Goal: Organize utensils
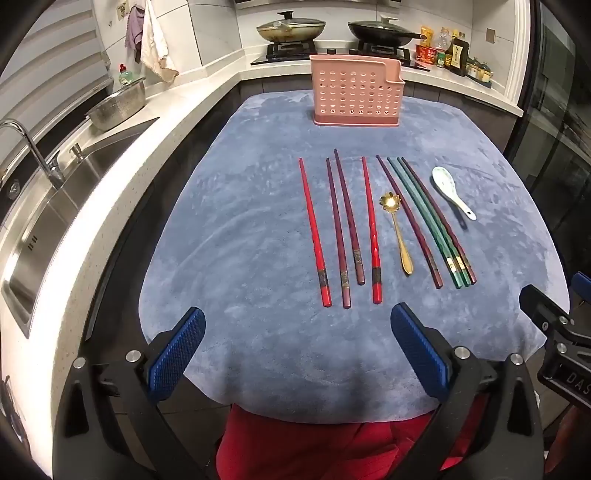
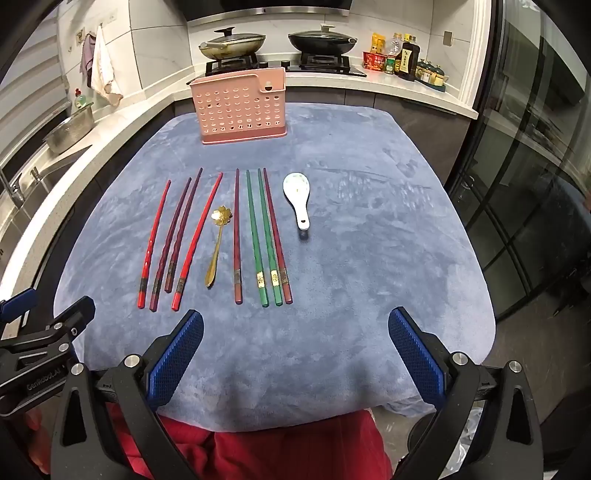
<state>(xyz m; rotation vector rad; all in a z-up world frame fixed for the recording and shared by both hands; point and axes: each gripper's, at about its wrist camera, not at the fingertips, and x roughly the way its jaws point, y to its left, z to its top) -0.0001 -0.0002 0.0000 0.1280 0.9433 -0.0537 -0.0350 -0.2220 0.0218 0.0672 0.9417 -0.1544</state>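
Several chopsticks lie side by side on a blue cloth: red (image 1: 313, 232) (image 2: 154, 240), purple (image 1: 347, 221) (image 2: 183, 229) and green (image 1: 424, 225) (image 2: 255, 236) ones. A gold spoon (image 1: 397, 232) (image 2: 217, 243) lies among them. A white ceramic spoon (image 1: 452, 192) (image 2: 298, 197) lies to their right. A pink perforated utensil holder (image 1: 355, 94) (image 2: 241, 107) stands upright at the cloth's far end. My left gripper (image 1: 297, 328) and right gripper (image 2: 295, 330) are both open and empty, hovering near the cloth's front edge.
The blue cloth (image 1: 240, 258) (image 2: 388, 258) covers the table. A steel sink (image 1: 44, 221) and colander (image 1: 118, 103) are on the left counter. Two lidded woks (image 1: 291, 27) (image 2: 321, 38) sit on the stove behind, bottles (image 2: 402, 55) to the right. A glass door (image 2: 524, 184) stands at right.
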